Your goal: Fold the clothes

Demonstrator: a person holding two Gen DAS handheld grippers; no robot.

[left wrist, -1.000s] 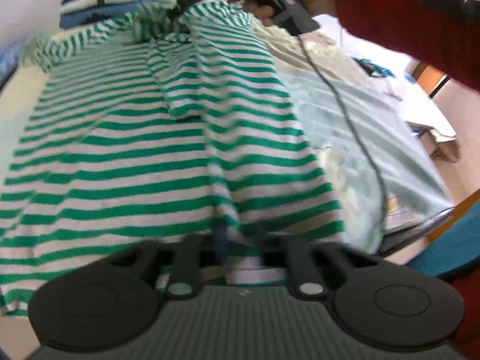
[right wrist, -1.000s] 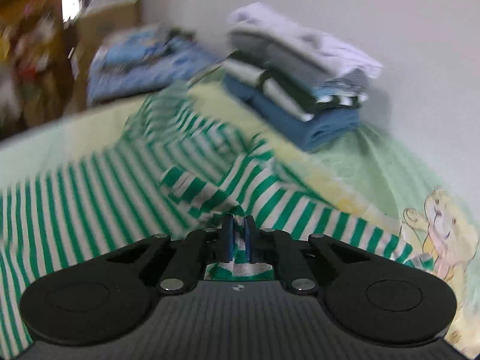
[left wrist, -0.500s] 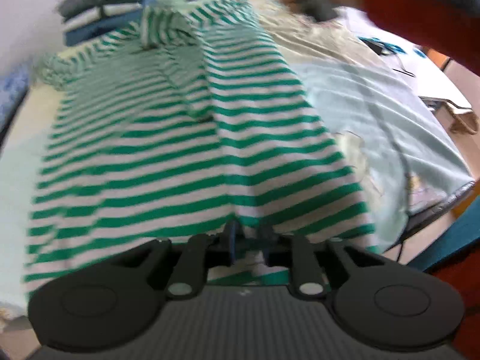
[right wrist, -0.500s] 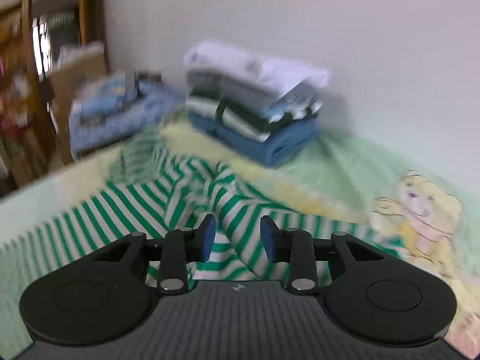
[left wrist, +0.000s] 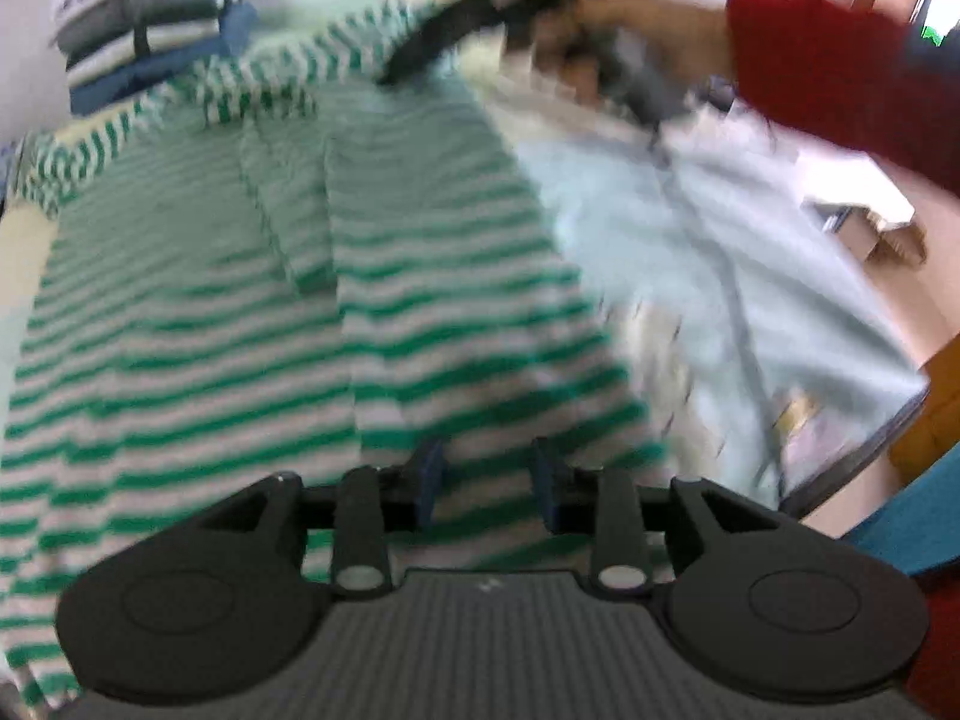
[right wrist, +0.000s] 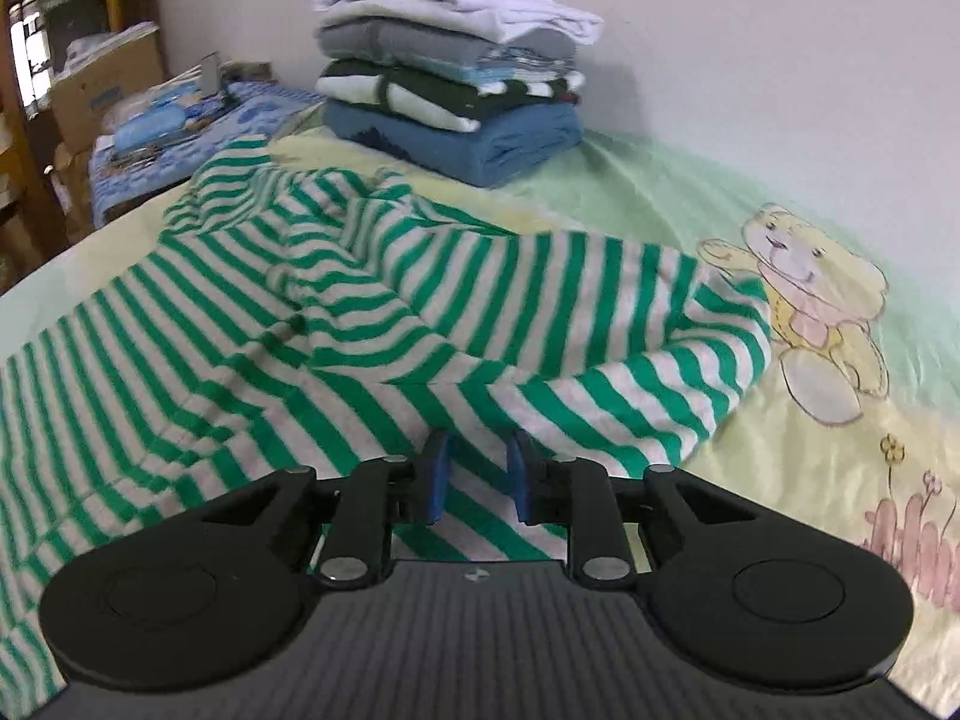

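A green-and-white striped shirt (left wrist: 252, 324) lies spread on the bed, its collar end bunched at the far side. My left gripper (left wrist: 487, 480) hovers over the near hem. Its jaws are opening, with only loose cloth below them. The right gripper (left wrist: 444, 42), held by a hand with a red sleeve (left wrist: 840, 66), is at the collar end, blurred by motion. In the right wrist view the right gripper (right wrist: 477, 474) sits low over the shirt (right wrist: 336, 312) by a rumpled sleeve (right wrist: 678, 372). Its jaws are closing, and the pads stand apart with striped cloth between them, unpinched.
A stack of folded clothes (right wrist: 450, 78) stands by the wall at the bed's far side. The pale sheet with a bear print (right wrist: 804, 300) lies bare right of the shirt. A cardboard box (right wrist: 108, 84) and blue bedding (right wrist: 180, 138) are at the left. The bed's edge (left wrist: 852, 468) drops off on the right.
Both grippers were shut on the shirt's edge and have let go; their jaws now stand apart. The right gripper's view swung right and lower toward the sleeve. The left view has shifted slightly.
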